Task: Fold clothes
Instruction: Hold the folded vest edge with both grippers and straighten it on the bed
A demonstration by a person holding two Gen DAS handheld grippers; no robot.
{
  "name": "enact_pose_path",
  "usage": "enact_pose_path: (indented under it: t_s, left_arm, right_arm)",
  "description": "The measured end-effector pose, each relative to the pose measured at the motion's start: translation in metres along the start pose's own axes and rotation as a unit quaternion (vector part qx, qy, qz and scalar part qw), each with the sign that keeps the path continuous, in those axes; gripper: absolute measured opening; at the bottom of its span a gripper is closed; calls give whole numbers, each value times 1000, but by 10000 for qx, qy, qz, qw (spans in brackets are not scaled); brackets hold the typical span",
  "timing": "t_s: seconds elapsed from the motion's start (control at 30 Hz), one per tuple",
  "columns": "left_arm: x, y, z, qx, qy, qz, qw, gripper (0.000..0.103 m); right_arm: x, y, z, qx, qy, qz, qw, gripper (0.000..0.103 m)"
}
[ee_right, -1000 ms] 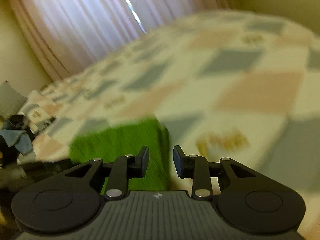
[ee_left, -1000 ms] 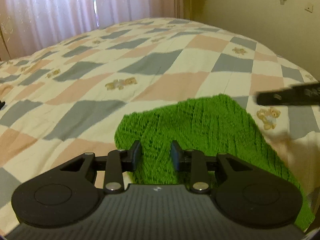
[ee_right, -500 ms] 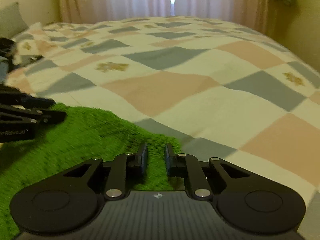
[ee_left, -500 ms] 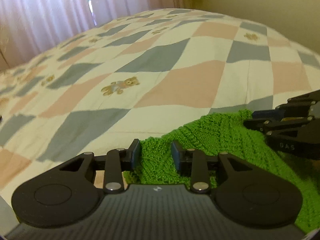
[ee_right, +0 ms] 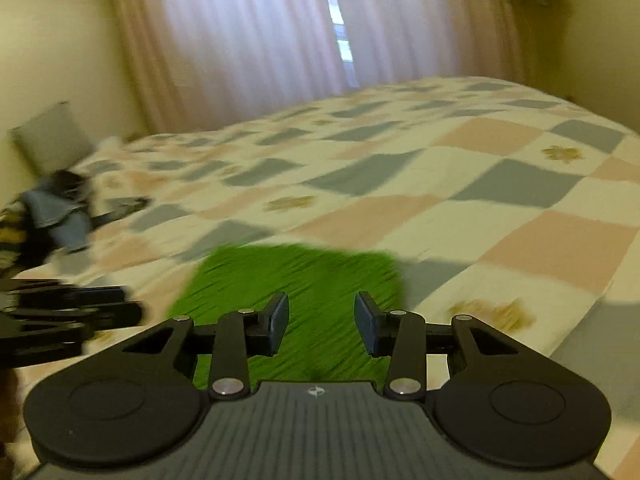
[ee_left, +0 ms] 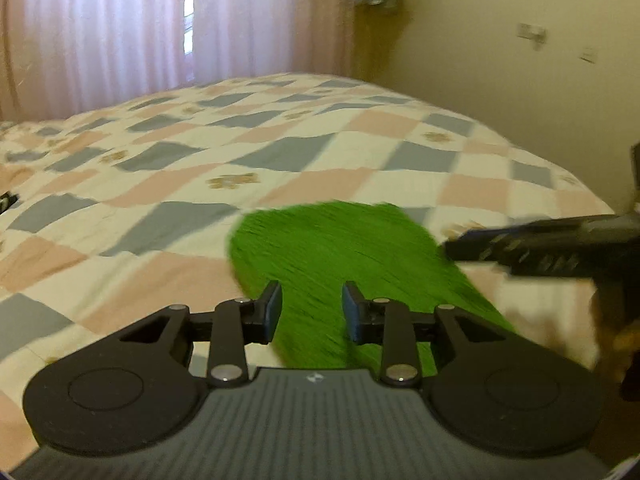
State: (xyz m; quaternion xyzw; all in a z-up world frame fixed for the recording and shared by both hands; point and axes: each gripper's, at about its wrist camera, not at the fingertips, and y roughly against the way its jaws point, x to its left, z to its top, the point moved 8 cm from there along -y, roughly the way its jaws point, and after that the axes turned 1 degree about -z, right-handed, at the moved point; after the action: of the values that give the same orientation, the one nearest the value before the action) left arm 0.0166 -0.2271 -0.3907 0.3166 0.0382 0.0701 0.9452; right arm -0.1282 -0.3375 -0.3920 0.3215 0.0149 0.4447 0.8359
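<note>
Both views are motion-blurred; the knit of the green garment [ee_left: 340, 256] smears into streaks, and my left hand-held gripper [ee_left: 312, 312] hides its near edge. It lies folded on the bed [ee_left: 168, 184], on the checked quilt near the bed's near edge. My left hand-held gripper hovers above it with its jaws narrowly parted and nothing pinched between the pads. My right hand-held gripper [ee_right: 322, 322] stands somewhat wider, its jaws having just been opening; the garment shows through the gap, and the pads do not press it. Half a second ago both tools sat low on the fabric with the right nearly closed; now both have drawn back and the whole folded shape is in sight. Only the right wrist view shows the heap of blue clothes [ee_right: 60, 216] and the grey pillow [ee_right: 52, 136] at the bed's far left. Only the left wrist view shows the wall switches [ee_left: 532, 32].
</note>
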Motion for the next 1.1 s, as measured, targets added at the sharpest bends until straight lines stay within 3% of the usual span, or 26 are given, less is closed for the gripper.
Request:
enact_pose_path:
  t_s: [0.07, 0.17, 0.27, 0.37, 0.5, 0.63, 0.8, 0.9, 1.1]
  left_arm:
    - [-13, -8, -17, 247, -143, 15, 9996, 29]
    - [-24, -37, -45, 811, -161, 74, 9965, 29]
    - [-40, -42, -47, 789, -717, 393, 9935, 29]
    - [-42, -30, -36, 755, -822, 437, 9928, 28]
    - [-42, 12, -30, 393, -610, 305, 9969, 28]
    - [-58, 22, -48, 501, -523, 66, 9974, 28]
    - [-67, 4, -76, 813, -459, 262, 9953, 29]
    - [-66, 11, -72, 795, -321, 351, 9957, 29]
    - [-66, 43, -68, 501, 41, 349, 9981, 29]
  right_arm:
    - [17, 7, -22, 154, 133, 76, 9998, 41]
    - [21, -3, -62, 646, 511, -283, 9962, 43]
    - [10, -10, -85, 835, 624, -507, 9933, 45]
    - [10, -7, -78, 959, 556, -496, 9926, 45]
    - [15, 20, -69, 717, 502, -426, 9952, 45]
    - [21, 50, -76, 427, 462, -207, 9978, 45]
    - [7, 30, -119, 1059, 548, -533, 9914, 47]
    - [4, 33, -121, 1026, 373, -512, 9927, 47]
    - [20, 65, -98, 441, 493, -618, 9959, 47]
